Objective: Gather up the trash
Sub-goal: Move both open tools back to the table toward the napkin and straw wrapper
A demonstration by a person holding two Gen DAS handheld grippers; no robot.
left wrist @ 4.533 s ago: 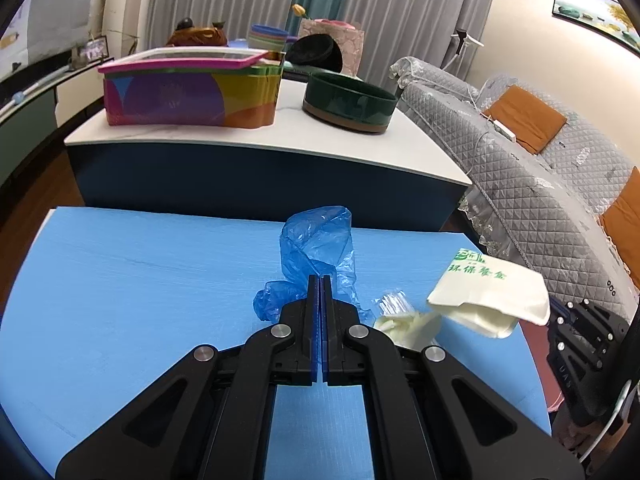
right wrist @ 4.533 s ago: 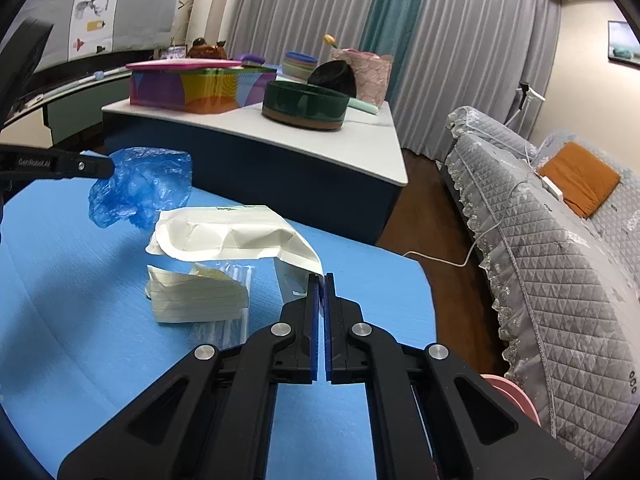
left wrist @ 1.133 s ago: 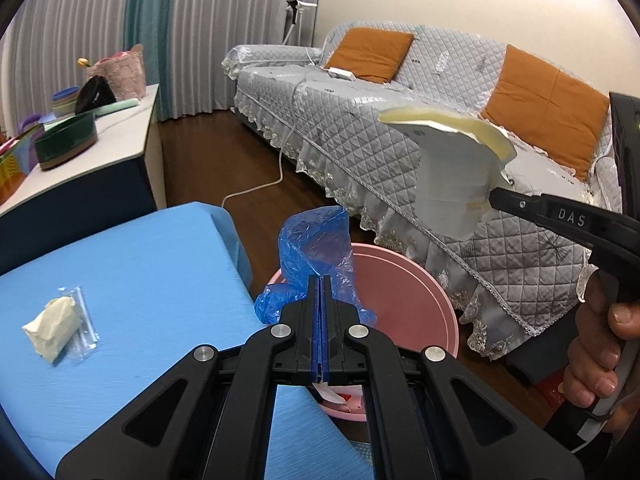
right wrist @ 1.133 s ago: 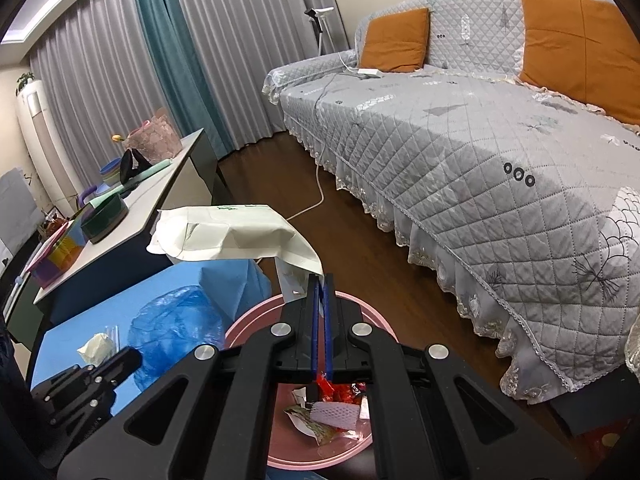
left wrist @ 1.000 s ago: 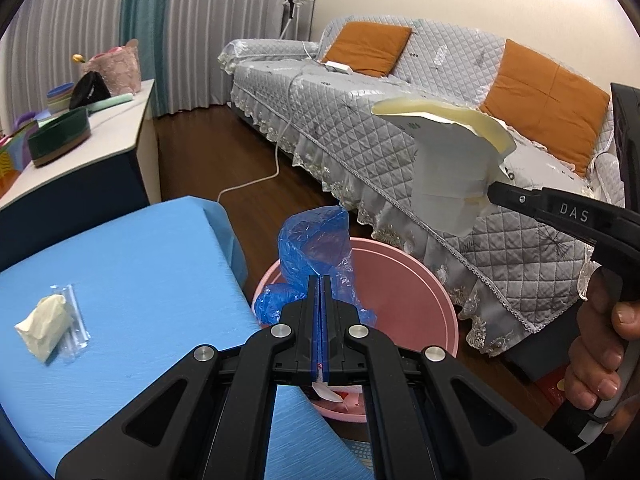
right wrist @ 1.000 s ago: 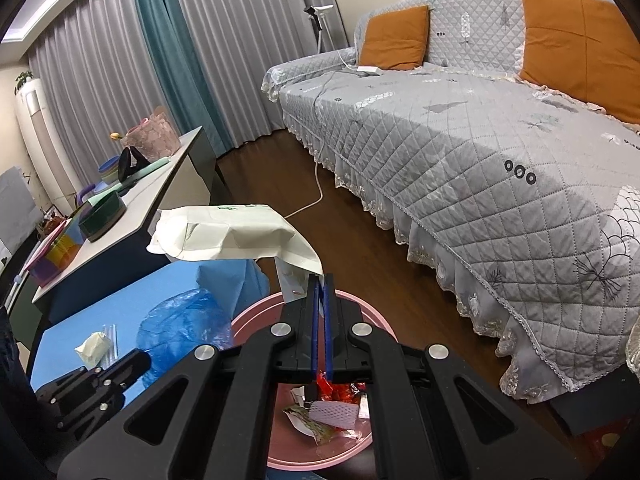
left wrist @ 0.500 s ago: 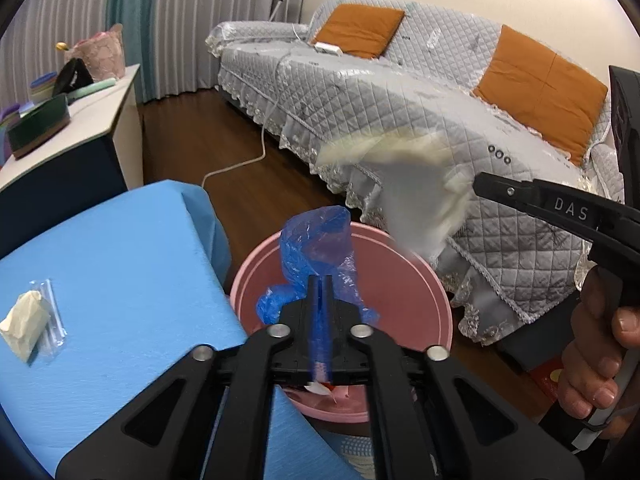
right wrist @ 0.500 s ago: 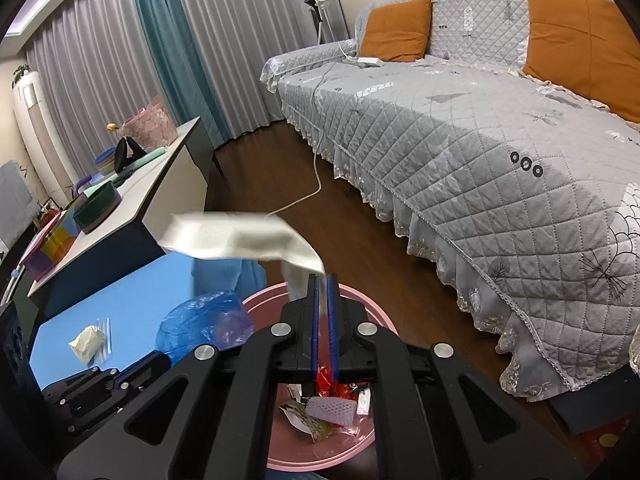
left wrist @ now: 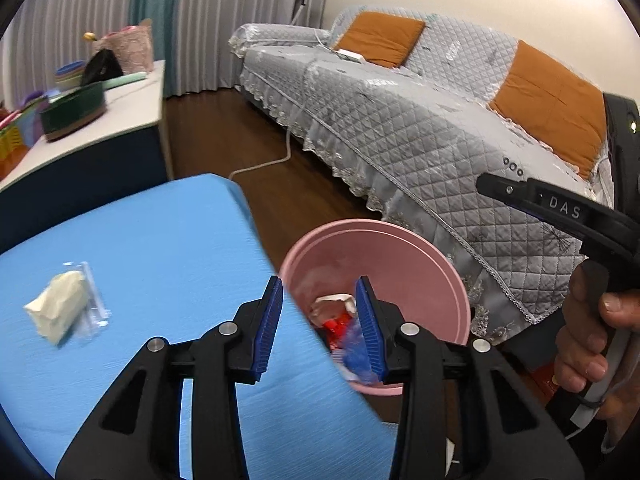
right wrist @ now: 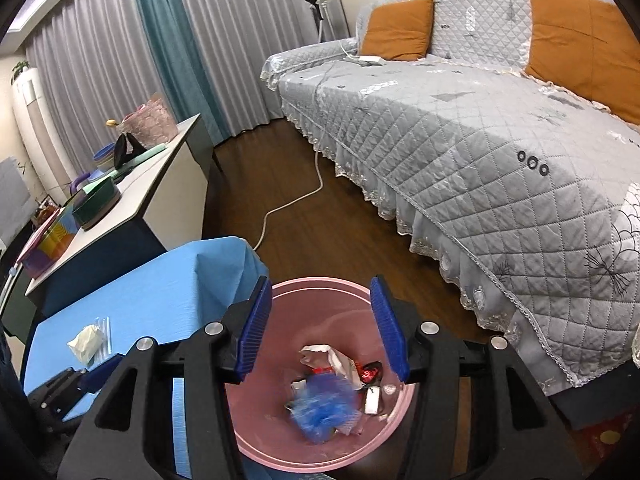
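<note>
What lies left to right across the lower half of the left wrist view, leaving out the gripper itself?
Folded napkin with clear wrapper → blue table cover → pink trash bin → person's hand on the right gripper's handle.

Both wrist views look steeply down, sharing the pink bin (left wrist: 440,264) (right wrist: 256,444) and blue table (left wrist: 160,232) (right wrist: 160,292).

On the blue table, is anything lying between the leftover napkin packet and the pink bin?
No. In the left wrist view, only bare blue table lies between the napkin packet and the pink bin.
</note>
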